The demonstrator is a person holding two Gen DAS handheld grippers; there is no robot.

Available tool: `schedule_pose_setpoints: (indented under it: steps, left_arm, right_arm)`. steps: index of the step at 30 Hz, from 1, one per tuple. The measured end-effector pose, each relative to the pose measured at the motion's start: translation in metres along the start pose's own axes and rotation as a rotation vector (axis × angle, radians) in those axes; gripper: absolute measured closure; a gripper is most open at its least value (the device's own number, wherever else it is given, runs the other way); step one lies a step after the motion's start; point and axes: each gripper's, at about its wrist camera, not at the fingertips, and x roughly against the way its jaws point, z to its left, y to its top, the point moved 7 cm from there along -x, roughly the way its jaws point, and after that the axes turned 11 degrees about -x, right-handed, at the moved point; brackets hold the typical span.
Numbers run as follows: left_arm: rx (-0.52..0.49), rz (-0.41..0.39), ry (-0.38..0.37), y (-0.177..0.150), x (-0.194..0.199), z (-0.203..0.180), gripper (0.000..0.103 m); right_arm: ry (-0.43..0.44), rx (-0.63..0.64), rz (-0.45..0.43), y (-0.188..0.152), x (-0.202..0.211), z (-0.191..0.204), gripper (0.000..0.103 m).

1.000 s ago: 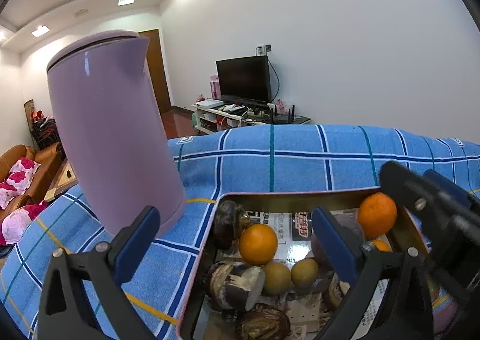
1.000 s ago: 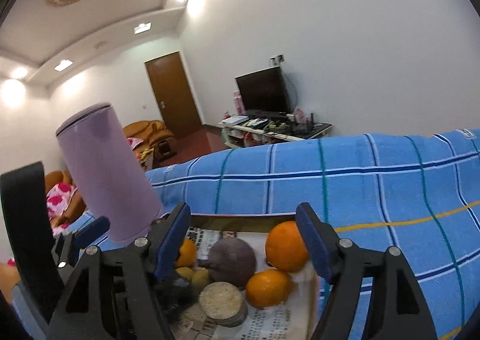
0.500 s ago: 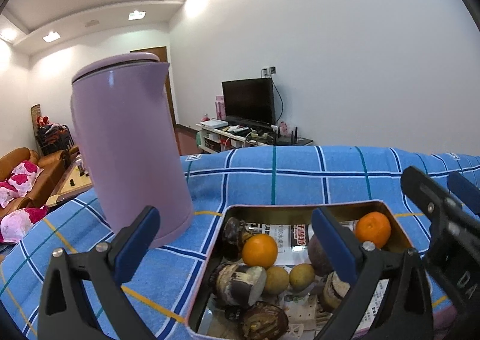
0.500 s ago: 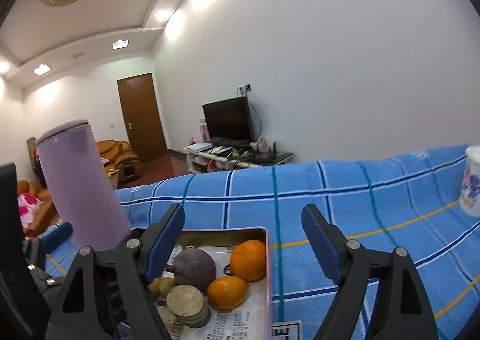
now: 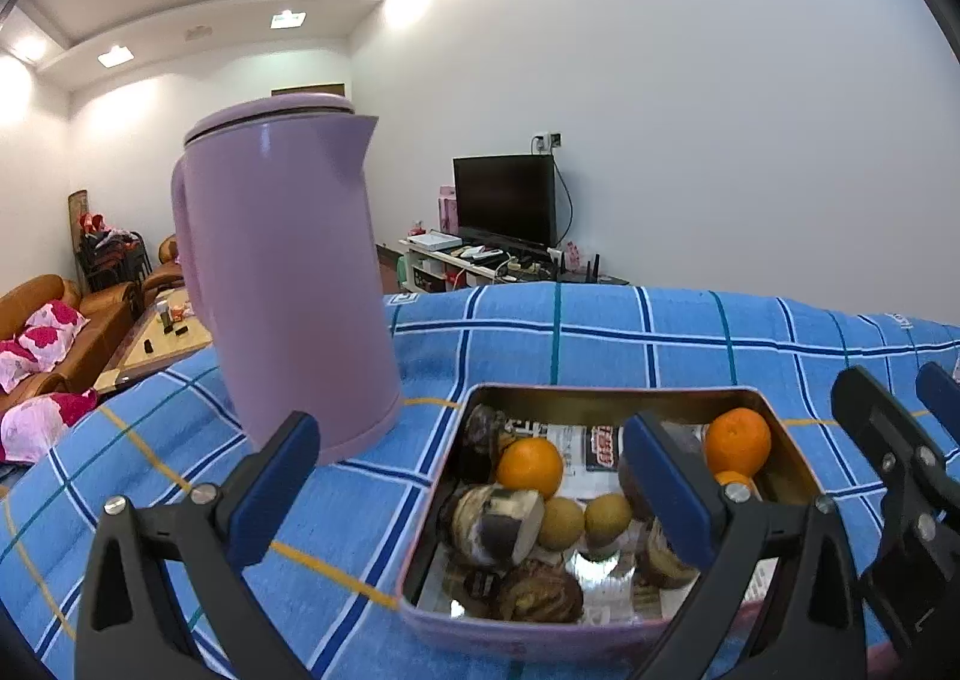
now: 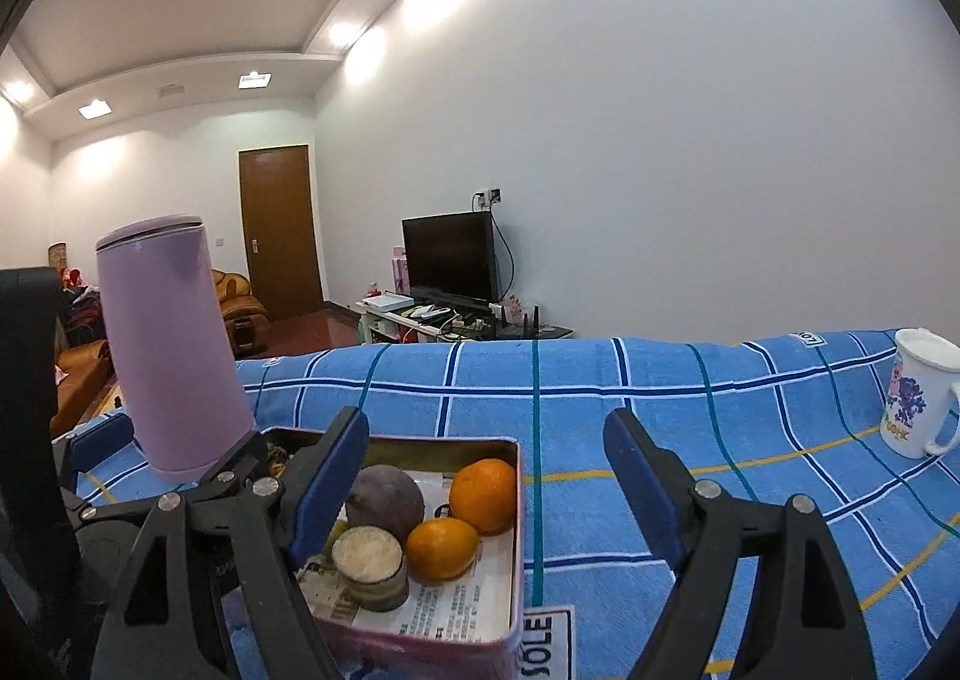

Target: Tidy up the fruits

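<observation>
Here, leftmost, the tall lilac plastic kettle (image 5: 282, 284) stands beside the paper-lined metal tin (image 5: 606, 629) holding oranges (image 5: 530, 467); left gripper (image 5: 474, 491) and right gripper (image 6: 486, 491) hover spread, empty; sorted or unsorted, undecidable

A tin (image 5: 606, 398) holding oranges (image 5: 530, 466) sits on the desk (image 6: 600, 380). The kettle (image 5: 288, 284) stands just left of it; a mug (image 6: 918, 404) stands near the desk's right edge.
</observation>
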Motion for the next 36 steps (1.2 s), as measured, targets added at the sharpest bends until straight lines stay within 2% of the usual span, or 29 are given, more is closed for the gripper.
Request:
schedule_pose_setpoints:
  steps: [6, 18, 36]
  left_arm:
    - [0.022, -0.018, 0.004, -0.009, 0.019, 0.007, 0.0]
    - [-0.02, -0.062, 0.021, -0.009, 0.038, 0.001, 0.0]
    - [-0.042, -0.043, 0.041, -0.01, 0.036, -0.003, 0.0]
  right_arm:
    - [0.001, 0.009, -0.015, -0.001, 0.019, -0.003, 0.021]
    - [-0.015, 0.003, -0.063, 0.001, 0.052, -0.011, 0.021]
    - [-0.026, -0.001, -0.05, 0.002, 0.048, -0.012, 0.021]
